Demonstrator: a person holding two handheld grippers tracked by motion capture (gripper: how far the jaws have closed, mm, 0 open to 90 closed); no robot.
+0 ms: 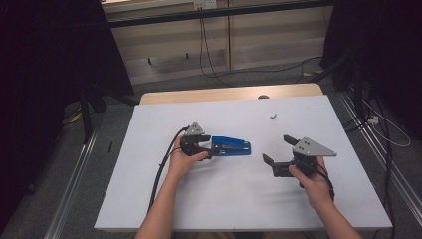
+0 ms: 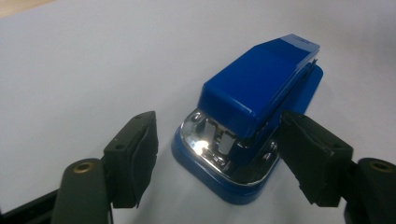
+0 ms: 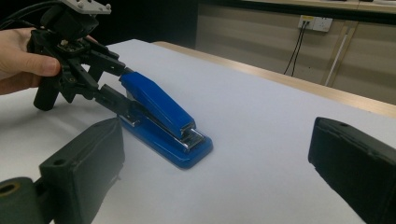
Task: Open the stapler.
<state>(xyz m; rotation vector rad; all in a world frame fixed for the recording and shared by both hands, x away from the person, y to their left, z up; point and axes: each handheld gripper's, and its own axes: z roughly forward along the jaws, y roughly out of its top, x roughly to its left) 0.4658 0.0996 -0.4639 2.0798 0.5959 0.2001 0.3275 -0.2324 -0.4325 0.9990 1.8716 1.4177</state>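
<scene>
A: Position of blue stapler (image 1: pixel 230 147)?

B: Flat on white table (image 1: pixel 234 199), near centre, long axis across the table in the high view. Hinged rear end toward left gripper (image 1: pixel 209 148), chrome nose end pointing toward right gripper (image 1: pixel 278 151).

A: Left gripper state?

B: Held in left hand (image 1: pixel 185 160), levelled at the stapler's rear end. Jaws part-open, straddling that end. In the left gripper view, one pad at the flank of the blue body, touching or just off it (cannot tell which); other pad apart from the stapler, bare table visible in the gap. No clamp on both sides seen. Stapler base resting on the table, not lifted.

A: Right gripper state?

B: Held in right hand (image 1: pixel 313 181), well apart from the stapler, to the right of it in the high view. Jaws spread wide, nothing between them. Right gripper view: both black pads at the frame's lower corners, stapler and left gripper beyond them.

A: Other items?

B: Small pale object (image 1: pixel 273 116) on the table's far right area, too small to identify. Black cable (image 1: pixel 160 172) trailing from left gripper along the forearm.
</scene>
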